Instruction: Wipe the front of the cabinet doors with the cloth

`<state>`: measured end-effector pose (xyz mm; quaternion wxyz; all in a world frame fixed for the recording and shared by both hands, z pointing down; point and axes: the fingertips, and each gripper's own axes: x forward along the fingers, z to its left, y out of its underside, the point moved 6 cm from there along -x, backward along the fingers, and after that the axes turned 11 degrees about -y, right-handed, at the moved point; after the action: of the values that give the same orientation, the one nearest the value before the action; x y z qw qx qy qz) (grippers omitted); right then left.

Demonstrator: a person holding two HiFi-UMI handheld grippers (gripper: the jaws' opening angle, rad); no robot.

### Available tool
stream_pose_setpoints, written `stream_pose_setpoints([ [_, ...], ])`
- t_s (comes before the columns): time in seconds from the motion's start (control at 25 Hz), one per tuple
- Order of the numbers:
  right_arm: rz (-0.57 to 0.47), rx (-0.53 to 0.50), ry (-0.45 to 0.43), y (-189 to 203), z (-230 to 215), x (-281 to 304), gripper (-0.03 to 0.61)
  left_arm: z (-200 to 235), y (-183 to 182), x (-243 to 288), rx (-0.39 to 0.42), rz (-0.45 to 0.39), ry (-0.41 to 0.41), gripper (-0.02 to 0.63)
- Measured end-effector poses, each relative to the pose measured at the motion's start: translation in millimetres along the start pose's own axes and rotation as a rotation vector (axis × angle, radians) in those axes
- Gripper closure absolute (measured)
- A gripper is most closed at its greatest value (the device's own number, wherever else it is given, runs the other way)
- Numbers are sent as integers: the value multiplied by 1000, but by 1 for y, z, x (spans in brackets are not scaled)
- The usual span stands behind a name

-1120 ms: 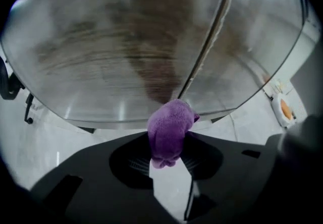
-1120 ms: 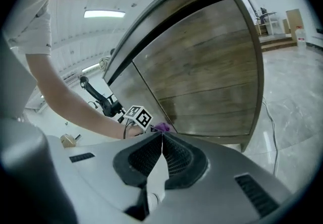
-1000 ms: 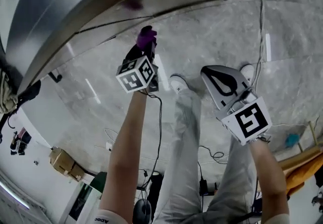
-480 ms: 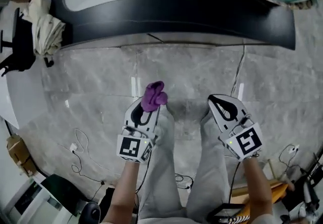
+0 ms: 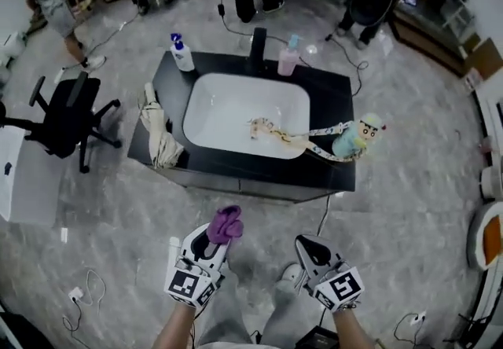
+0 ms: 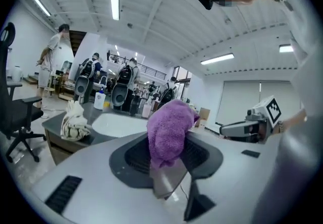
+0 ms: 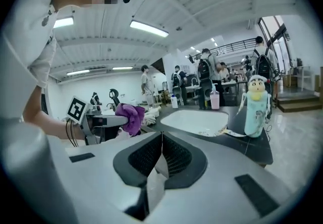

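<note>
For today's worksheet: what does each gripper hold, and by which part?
The left gripper is shut on the purple cloth, pinching one end while the bunched rest bulges past its tips. The right gripper is shut, empty.

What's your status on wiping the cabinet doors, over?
Left gripper shut on purple cloth. Right gripper shut, empty. Cabinet doors ahead, cloth not touching them. Cable hangs at right front corner.

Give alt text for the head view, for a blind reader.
Seen from above, the left tongs grip a purple cloth and the right tongs are shut and empty, both short of a black cabinet with a white sink. A pale towel hangs over its left edge; a spray bottle and a pink bottle stand at the back.
</note>
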<state>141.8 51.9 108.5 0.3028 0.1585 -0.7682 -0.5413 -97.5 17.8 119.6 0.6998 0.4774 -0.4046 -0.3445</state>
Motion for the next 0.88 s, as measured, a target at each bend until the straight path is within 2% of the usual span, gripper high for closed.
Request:
stream_pose_setpoints([
  [0.08, -31, 19, 2, -28, 27, -9, 551, -6, -31, -20, -2, -20, 17, 466],
  [0.32, -103, -6, 52, -94, 93, -28, 551, -7, -111, -70, -17, -96, 83, 466],
  [0.52, -181, -24, 121, -139, 127, -34, 551, 11, -160, -103, 78, -146, 142, 466],
  [0.72, -265, -25, 123, -165, 146, -32, 551, 16, -197, -131, 129, -193, 129, 466],
  [0.88, -307, -32, 60, -179, 164, -30, 551, 3, -208, -165, 94, -223, 88, 466],
])
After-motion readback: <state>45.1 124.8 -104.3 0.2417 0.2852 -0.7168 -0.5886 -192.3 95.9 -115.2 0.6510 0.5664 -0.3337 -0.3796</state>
